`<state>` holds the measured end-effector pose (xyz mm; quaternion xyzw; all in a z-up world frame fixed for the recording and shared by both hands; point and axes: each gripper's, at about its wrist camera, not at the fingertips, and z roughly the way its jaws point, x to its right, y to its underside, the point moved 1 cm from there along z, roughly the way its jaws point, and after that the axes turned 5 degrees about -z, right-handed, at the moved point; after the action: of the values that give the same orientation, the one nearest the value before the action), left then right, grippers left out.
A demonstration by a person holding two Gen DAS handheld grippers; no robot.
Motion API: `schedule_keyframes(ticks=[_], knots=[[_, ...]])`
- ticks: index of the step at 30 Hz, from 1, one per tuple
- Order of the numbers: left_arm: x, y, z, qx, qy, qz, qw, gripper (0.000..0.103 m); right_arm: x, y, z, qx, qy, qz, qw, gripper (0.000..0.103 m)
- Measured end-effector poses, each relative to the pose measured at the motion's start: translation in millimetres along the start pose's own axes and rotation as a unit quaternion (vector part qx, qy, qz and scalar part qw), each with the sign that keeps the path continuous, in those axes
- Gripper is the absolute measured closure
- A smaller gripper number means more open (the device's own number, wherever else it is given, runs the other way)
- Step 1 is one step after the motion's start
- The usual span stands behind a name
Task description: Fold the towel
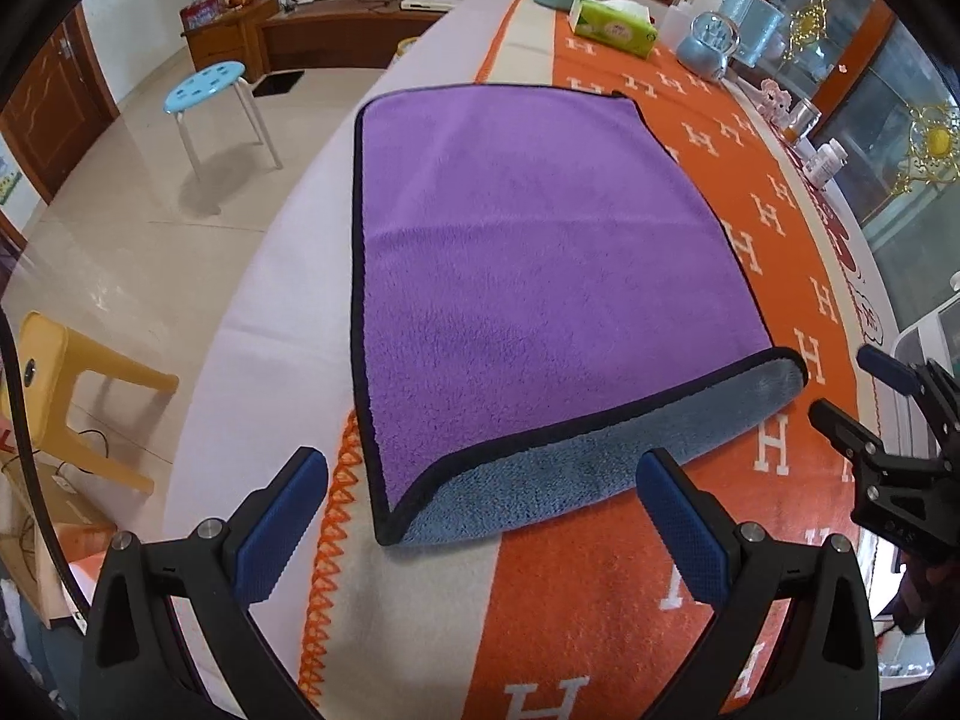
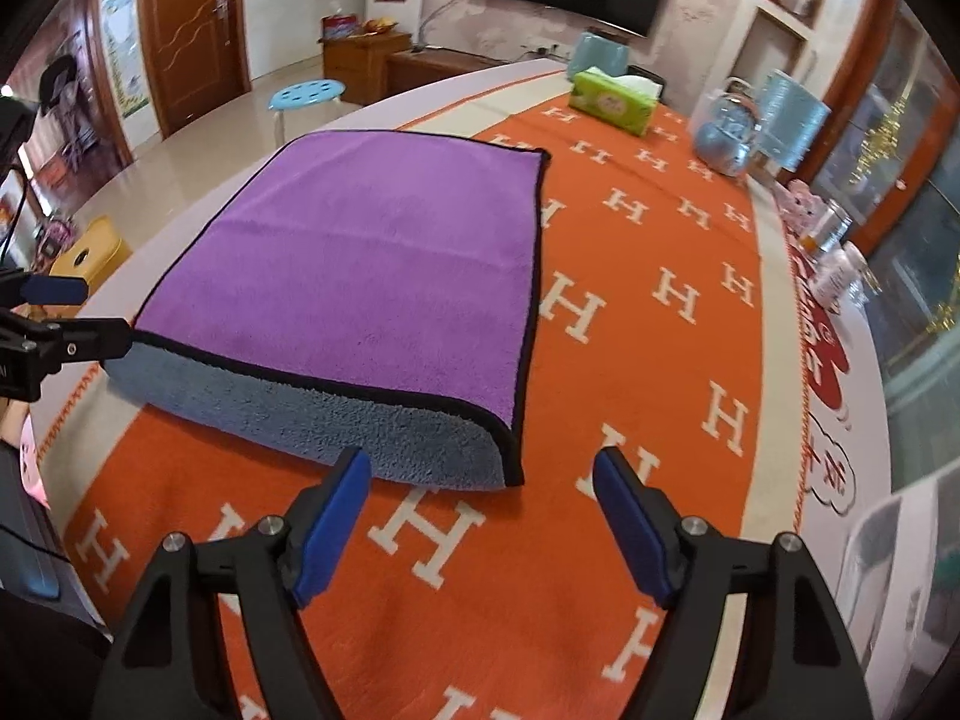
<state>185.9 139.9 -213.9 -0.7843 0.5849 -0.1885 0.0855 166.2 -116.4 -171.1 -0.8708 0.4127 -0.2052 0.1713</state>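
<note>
Towel [image 1: 528,276] lies on the orange blanket [image 1: 750,540], apparently folded once already: purple face up, grey underlayer showing along the near fold at 6 o'clock. Left gripper [image 1: 480,516] and right gripper [image 2: 480,516] hover just short, jaws apart, empty. Another fold seems left.

Your right gripper [image 2: 480,525] sits at the bottom of the frame, jaws spread wide, holding nothing. Just above it lies the towel [image 2: 372,258], purple side up, its near edge folded so the grey underside shows. It rests flat on the orange blanket [image 2: 630,360]. Your left gripper [image 2: 66,324] shows at the left edge, beside the towel's corner.
</note>
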Motion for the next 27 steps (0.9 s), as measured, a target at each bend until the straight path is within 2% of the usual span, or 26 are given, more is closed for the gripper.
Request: schedule_keyframes(ticks=[10, 14, 17, 20, 25, 27], knots=[[-4, 3, 29, -0.020, 0.013, -0.004, 0.9997, 0.007, -3, -5, 33, -0.016, -0.027, -0.031, 0.999, 0.029], [-8, 3, 37, -0.034, 0.021, -0.014, 0.9991, 0.017, -5, -5, 41, -0.020, -0.032, -0.039, 0.999, 0.036], [-7, 3, 39, -0.036, 0.031, -0.023, 0.9986, 0.019, -3, -4, 43, -0.022, -0.032, -0.036, 0.999, 0.041], [-4, 4, 42, -0.041, 0.038, -0.021, 0.9982, 0.029, -2, -3, 45, -0.026, -0.032, -0.035, 0.999, 0.048], [-6, 7, 39, -0.044, 0.037, -0.026, 0.9980, 0.037, -2, 2, 44, -0.029, -0.036, -0.037, 0.998, 0.054], [-9, 8, 37, -0.045, 0.036, -0.032, 0.9978, 0.043, -1, 3, 44, -0.030, -0.036, -0.034, 0.998, 0.061]])
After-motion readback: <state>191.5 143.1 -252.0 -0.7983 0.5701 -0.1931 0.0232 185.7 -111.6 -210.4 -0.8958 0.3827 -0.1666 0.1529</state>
